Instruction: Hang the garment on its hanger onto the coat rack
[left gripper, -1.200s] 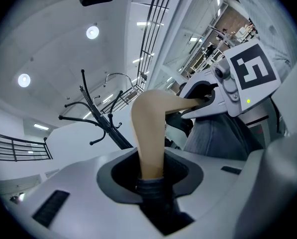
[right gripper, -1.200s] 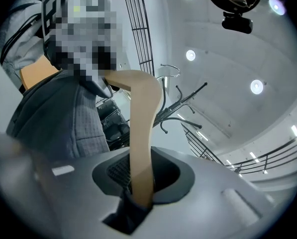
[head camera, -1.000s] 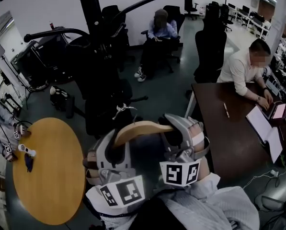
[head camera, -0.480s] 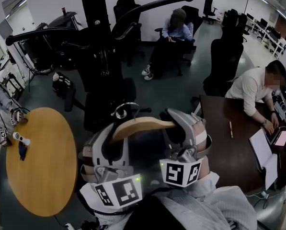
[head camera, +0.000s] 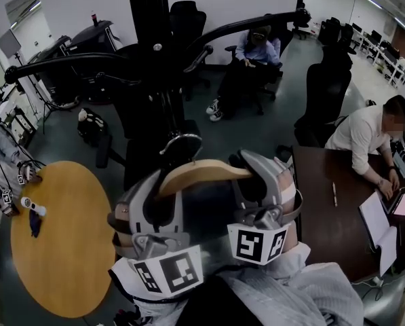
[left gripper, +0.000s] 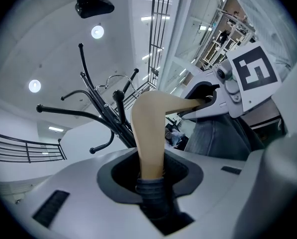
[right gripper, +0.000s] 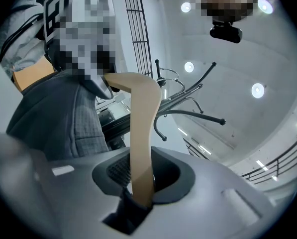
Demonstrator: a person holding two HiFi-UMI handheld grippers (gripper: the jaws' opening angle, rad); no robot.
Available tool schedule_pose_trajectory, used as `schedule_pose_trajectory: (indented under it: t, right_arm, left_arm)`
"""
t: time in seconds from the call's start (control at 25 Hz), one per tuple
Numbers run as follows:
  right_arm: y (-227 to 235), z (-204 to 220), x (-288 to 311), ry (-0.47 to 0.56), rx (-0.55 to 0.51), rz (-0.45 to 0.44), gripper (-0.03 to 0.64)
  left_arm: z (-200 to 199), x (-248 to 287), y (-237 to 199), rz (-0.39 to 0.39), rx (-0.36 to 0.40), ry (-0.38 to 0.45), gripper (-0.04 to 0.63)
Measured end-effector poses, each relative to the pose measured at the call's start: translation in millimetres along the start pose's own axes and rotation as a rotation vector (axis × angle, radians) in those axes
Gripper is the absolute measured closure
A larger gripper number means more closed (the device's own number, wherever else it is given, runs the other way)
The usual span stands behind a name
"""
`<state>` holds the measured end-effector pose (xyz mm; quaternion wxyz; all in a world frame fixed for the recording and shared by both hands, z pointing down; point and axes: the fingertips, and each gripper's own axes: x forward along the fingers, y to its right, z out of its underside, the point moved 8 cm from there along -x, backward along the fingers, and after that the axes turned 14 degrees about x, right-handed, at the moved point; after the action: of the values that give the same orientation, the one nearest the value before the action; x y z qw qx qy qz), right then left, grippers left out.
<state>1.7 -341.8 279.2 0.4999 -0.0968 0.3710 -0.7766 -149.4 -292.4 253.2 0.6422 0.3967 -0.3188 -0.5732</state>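
Office chairs, seated ppl: head view only. Dark garment cloth at jaws: gripper views only. Wood hanger ends pinched by left gripper & right gripper, coat rack beyond.

coat rack top cropped, garment mostly hidden

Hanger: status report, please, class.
Left gripper, right gripper both shut on hanger ends. Garment on it, hook not yet on coat rack. No obstruction seen.
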Motion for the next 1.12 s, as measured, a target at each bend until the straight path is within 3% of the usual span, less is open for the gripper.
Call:
schedule_pose_trajectory:
  t: [0.44, 1.12]
  right_arm:
    - [-8.4, 14.7, 48.7, -0.037, -0.003, -0.012, 0.537]
    - [-31.2, 46.3, 89.9, -0.079, 0.021, -0.073, 0.538]
  left_arm:
    - [32.4, 48.3, -7.0, 0.046, -0.020, 0.021, 0.488]
    - [68.2, 88.4, 6.4, 0.114, -0.039, -0.031, 0.488]
